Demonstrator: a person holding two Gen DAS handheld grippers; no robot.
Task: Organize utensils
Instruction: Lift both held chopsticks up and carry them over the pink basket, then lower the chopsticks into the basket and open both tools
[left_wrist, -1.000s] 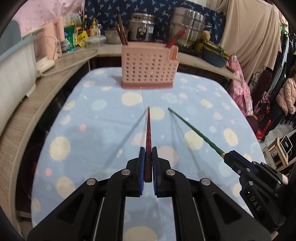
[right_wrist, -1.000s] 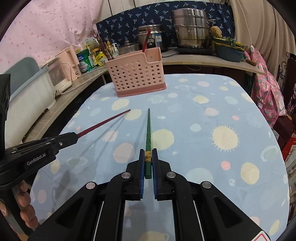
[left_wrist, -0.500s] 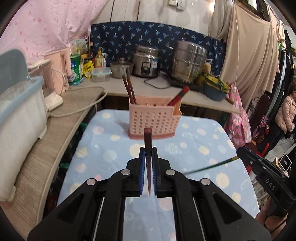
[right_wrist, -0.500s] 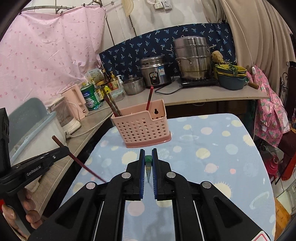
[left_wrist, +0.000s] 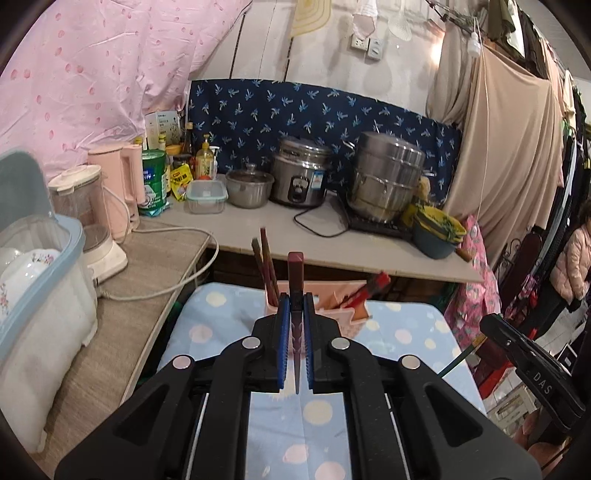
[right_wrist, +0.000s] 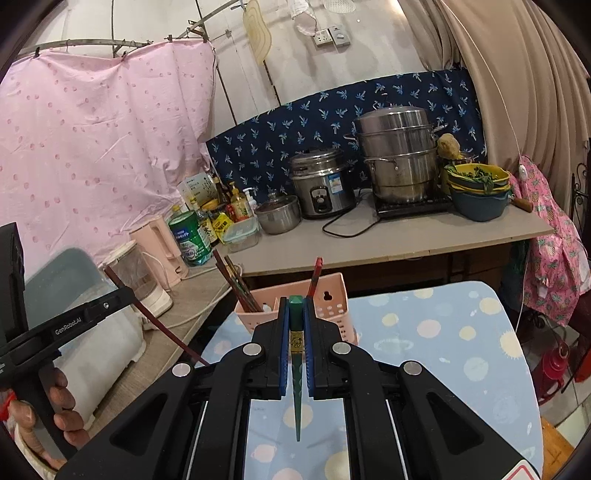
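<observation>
- Our left gripper (left_wrist: 295, 306) pinches a dark red chopstick (left_wrist: 295, 273); our right gripper (right_wrist: 295, 310) pinches a green chopstick (right_wrist: 296, 373).
- Both sticks hang above the dotted tablecloth (right_wrist: 461, 332), blunt ends up and away, tips toward us.
- Ahead, the pink basket (right_wrist: 332, 299) holds brown chopsticks (right_wrist: 236, 284) and a red one (right_wrist: 316, 273).

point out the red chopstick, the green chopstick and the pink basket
red chopstick (left_wrist: 295, 266), left wrist view, thick upper end
green chopstick (right_wrist: 297, 310), right wrist view, thick upper end
pink basket (right_wrist: 334, 295), right wrist view, back wall
</observation>
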